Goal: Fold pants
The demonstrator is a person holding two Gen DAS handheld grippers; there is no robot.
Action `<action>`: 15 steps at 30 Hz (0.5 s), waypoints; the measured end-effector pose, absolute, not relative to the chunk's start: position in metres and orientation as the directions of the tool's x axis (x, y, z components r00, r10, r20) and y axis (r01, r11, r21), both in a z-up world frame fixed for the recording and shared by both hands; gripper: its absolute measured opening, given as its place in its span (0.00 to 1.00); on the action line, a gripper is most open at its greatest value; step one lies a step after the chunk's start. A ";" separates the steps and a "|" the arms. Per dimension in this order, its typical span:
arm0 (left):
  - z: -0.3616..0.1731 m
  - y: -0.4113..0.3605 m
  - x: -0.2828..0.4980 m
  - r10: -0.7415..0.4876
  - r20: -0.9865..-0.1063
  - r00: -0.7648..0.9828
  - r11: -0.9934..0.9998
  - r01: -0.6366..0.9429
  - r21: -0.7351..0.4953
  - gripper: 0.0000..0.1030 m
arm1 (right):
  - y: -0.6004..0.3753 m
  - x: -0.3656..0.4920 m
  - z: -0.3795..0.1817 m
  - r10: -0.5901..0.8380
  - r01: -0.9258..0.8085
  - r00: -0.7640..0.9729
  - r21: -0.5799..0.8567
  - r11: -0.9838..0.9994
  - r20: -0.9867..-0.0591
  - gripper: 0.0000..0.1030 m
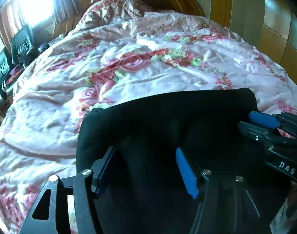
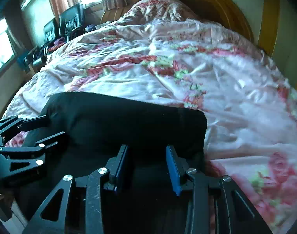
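A: While the black pants (image 1: 168,120) lay bunched on the flowered quilt (image 1: 128,68), where did they sit in the left wrist view?

B: They filled the lower middle, from about six o'clock up toward the centre, with a rounded folded edge along the top. The left gripper (image 1: 146,165) stood over them with its jaws well apart. Dark cloth lay between the blue pads (image 1: 187,173), but the pads did not press on it.

A: And the right gripper (image 2: 146,163)?

B: In its own view the jaws stood partly apart, narrower than the left one's. The pants ran beneath and between them, yet whether the pads pinched any cloth could not be told, as the fabric was too dark. In the left view that gripper came in from three o'clock, its tips at the right end of the fold.

A: What lay beyond the pants?

B: The quilt spread toward twelve o'clock, up to a wooden headboard (image 2: 246,15). A bright window (image 1: 35,2) sat near ten o'clock.
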State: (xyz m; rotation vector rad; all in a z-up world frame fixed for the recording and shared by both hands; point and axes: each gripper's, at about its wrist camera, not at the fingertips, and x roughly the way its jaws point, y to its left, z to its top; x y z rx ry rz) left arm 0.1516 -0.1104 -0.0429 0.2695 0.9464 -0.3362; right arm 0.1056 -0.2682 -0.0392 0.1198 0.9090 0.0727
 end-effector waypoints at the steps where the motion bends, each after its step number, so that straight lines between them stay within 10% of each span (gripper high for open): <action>1: -0.047 -0.111 0.156 -0.165 -0.826 0.539 0.919 0.388 0.070 0.69 | -0.270 0.106 -0.041 0.117 -0.008 0.616 0.143 0.990 -0.779 0.37; 15: -0.045 -0.099 0.134 -0.184 -0.755 0.629 0.941 0.334 0.049 0.71 | -0.264 0.083 -0.030 0.130 -0.062 0.674 0.119 0.991 -0.728 0.40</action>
